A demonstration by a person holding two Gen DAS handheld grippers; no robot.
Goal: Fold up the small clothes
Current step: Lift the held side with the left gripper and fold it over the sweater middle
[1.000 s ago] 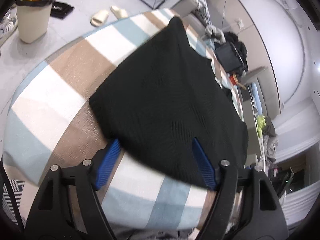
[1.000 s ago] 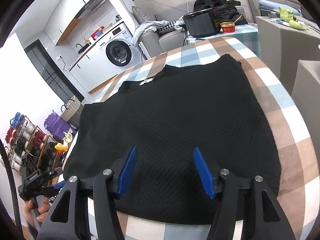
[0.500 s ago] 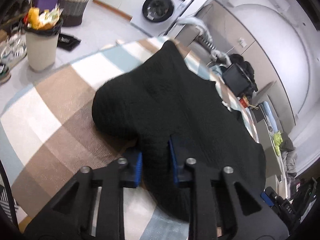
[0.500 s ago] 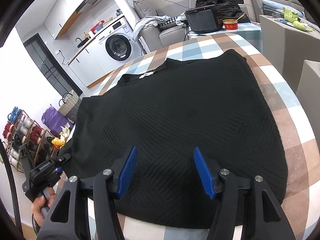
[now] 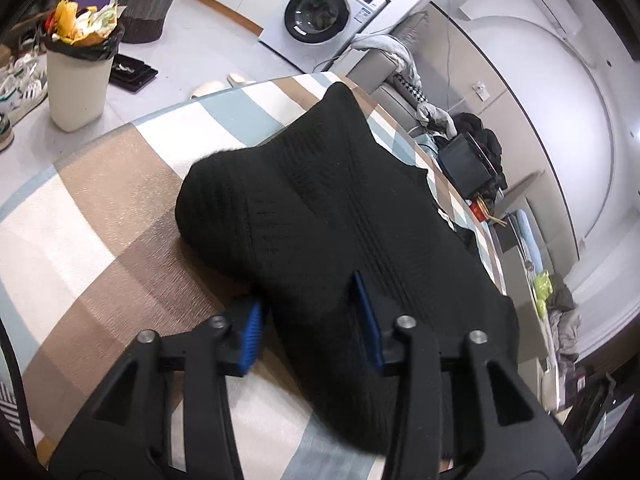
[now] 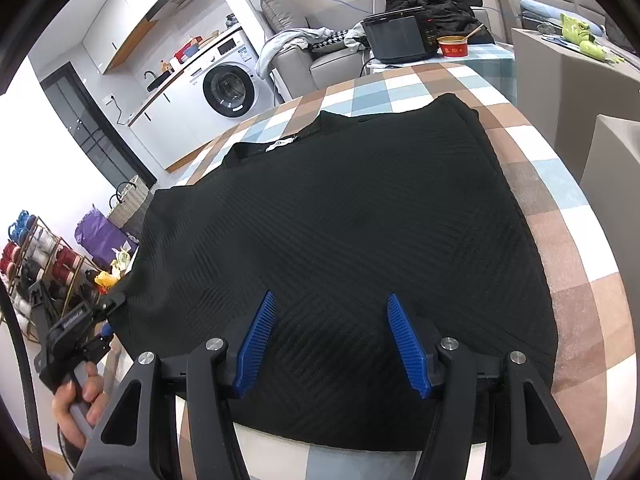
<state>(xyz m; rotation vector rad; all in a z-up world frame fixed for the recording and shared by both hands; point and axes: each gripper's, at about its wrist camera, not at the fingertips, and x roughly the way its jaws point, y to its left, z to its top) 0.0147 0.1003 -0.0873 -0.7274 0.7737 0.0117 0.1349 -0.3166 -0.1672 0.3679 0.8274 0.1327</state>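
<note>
A black knit top (image 6: 340, 232) lies spread on the checked tablecloth (image 6: 568, 240), its neck with a white label toward the far side. In the left wrist view the top (image 5: 328, 208) has its left edge bunched up into a hump. My left gripper (image 5: 308, 328) has its blue pads partly apart with a fold of that edge between them; it shows at the top's left edge in the right wrist view (image 6: 100, 320). My right gripper (image 6: 332, 340) is open, hovering over the top's near hem with nothing between its pads.
A bin (image 5: 78, 80) with rubbish, a basket and a washing machine (image 5: 320, 20) stand on the floor beyond the table's left side. A black appliance (image 6: 396, 38) and a red bowl (image 6: 454, 46) sit on a side table behind. A grey cabinet (image 6: 580, 80) stands at right.
My left gripper closed on the top's left edge and lifted it into a hump, then its pads widened somewhat. My right gripper stayed open over the near hem.
</note>
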